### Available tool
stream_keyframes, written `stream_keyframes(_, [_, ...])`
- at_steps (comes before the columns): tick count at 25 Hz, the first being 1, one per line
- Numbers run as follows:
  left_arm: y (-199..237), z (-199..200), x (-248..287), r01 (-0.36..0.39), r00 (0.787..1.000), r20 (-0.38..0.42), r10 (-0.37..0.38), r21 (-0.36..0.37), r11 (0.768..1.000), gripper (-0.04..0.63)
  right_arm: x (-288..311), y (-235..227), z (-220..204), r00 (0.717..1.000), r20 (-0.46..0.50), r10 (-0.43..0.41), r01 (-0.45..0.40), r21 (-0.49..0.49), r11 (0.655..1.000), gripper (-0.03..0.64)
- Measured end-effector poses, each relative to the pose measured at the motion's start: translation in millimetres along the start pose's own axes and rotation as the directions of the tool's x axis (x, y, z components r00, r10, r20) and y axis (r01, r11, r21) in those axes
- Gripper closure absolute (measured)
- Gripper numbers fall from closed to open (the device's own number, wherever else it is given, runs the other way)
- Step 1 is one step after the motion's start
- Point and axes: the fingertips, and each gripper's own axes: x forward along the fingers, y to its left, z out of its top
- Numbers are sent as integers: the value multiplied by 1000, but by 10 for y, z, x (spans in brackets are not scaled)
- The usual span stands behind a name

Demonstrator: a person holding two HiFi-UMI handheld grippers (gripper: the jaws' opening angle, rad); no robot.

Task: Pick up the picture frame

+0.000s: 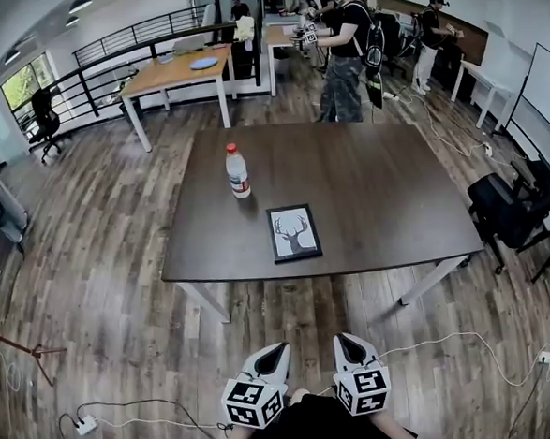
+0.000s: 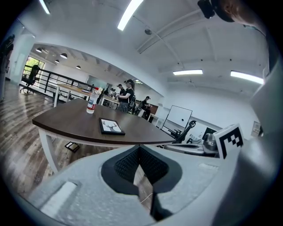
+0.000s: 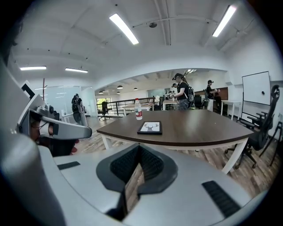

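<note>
Both grippers are hanging low in front of us, well short of the table (image 1: pixel 376 188). The left gripper (image 1: pixel 277 354) is showing its jaws pressed together with nothing between them, only floor visible past the pads. The right gripper (image 1: pixel 350 347) is reading the same: jaws closed, empty.

The picture frame (image 1: pixel 294 232) is lying flat, face up, on the table close to the near edge, roughly midway along it. A bottle (image 1: pixel 238 170) is standing upright beyond it and to the left, near but not touching.

Risks we are noting:
- With both sets of jaws closed, we are judging that arriving this way would only butt the frame and skid it across the smooth top. The jaws need opening before contact.
- The frame is lying flat and thin, so a jaw is likely to ride over its rim instead of getting under it. Dragging it to the near edge for a pinch could tip it off onto the floor, and the front pane may break.
- A wide sweep from the left could be knocking the bottle over.
- A cable (image 1: pixel 434 348) is trailing on the floor between us and the table, so snagging a foot is possible.
</note>
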Motion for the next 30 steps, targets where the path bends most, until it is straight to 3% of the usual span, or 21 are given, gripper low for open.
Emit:
stream_keyframes(11, [-52,32,133,-16,1000,-11,16,-10,1000,585,31,-116,-70,999,-25,30,-29,20,999,611])
stream_keyframes(22, [221,55,340,39,999,-36,-40,-18,999,586,202,-242,-94,997,-39,-62,64,54,996,611])
stream_keyframes(30, [633,360,670,92,995,-36,-92,-7,996,586,695,-254,147,994,-36,-108,110,60,992,611])
